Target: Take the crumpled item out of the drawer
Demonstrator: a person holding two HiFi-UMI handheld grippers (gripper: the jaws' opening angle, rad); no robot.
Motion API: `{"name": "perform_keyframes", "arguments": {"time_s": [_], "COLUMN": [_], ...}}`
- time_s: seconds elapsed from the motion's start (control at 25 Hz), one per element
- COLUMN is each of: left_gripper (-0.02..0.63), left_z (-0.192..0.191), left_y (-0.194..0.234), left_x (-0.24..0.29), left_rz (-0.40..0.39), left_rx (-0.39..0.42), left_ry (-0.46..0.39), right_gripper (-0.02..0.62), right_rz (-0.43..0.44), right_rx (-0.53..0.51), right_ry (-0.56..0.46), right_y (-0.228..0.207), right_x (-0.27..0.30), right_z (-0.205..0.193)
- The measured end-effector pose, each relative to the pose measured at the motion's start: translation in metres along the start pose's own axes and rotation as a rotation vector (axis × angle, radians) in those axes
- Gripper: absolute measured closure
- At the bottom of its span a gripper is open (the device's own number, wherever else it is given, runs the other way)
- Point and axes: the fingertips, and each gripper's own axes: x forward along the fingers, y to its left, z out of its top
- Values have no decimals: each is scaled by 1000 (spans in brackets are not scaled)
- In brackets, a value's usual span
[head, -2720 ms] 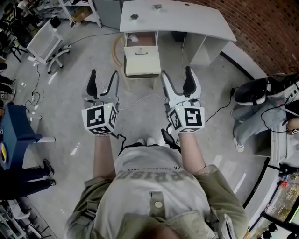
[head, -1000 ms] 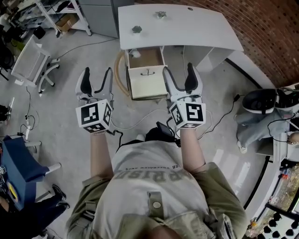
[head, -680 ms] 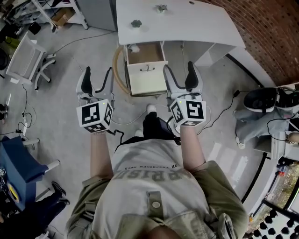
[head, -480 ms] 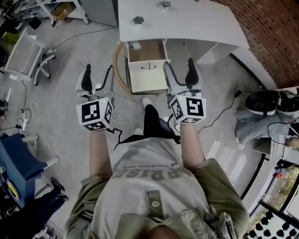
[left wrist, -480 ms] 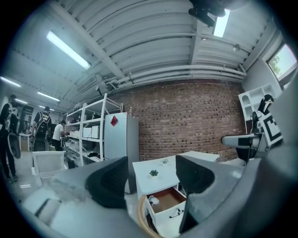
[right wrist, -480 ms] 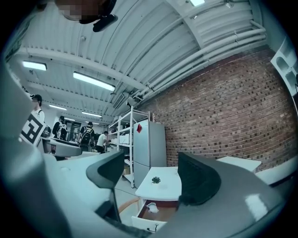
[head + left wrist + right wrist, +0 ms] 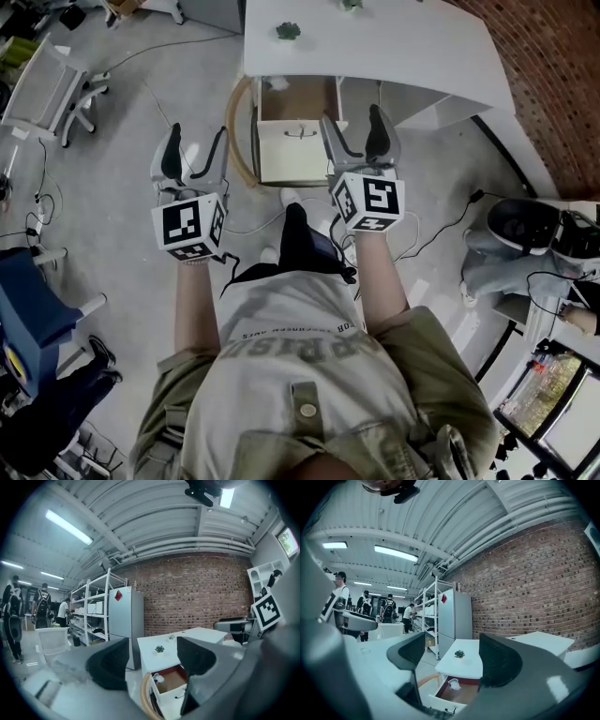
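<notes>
Starting w/ the biggest: the white desk sits ahead of the person; under its left end 1 drawer stands pulled out, brown bottom showing, handle on the white front facing the person; a tan hoop sits just beside the drawer's left side. Both grippers hang in the air short of the desk; the left gripper is off to the left of the drawer, jaws spread wide w/ nothing between them; the right gripper is near the drawer's right front corner, jaws likewise parted and empty. The crumpled item, white, lies in the drawer's back left corner, close under the desk edge; both gripper views show it too, small, beyond the jaws. Smallest bit: 1 little plant on the desktop above that corner.

Judgement: approach phase, reach not begun. Risks: the item is tucked deep, so a jaw coming in steep may knock the desk edge or the drawer wall; a bump on the front could prob. push the drawer shut; the item looks light, so 1 jaw touching 1st may just shove it into the corner, or the pinch catches only a loose fold and it drops; cables by the feet could snag a step.
</notes>
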Motion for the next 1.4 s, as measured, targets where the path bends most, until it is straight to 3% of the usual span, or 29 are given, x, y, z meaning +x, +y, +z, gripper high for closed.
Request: {"name": "perform_keyframes", "arguments": {"time_s": [0.68,1.4], "left_gripper": [282,282], "left_z": [-71,-139], "left_y": [6,-12], "left_x": [60,114], "left_rz": [64,34], "left_rx": [-53,-100], "left_ry": [147,231], "right_gripper": [249,264], "right_rz": [164,266], "right_rx": [-90,-173], "right_ry": [369,714], "right_y": [-5,-19], "right_x": [123,209], "right_z": [-155,-311]}}
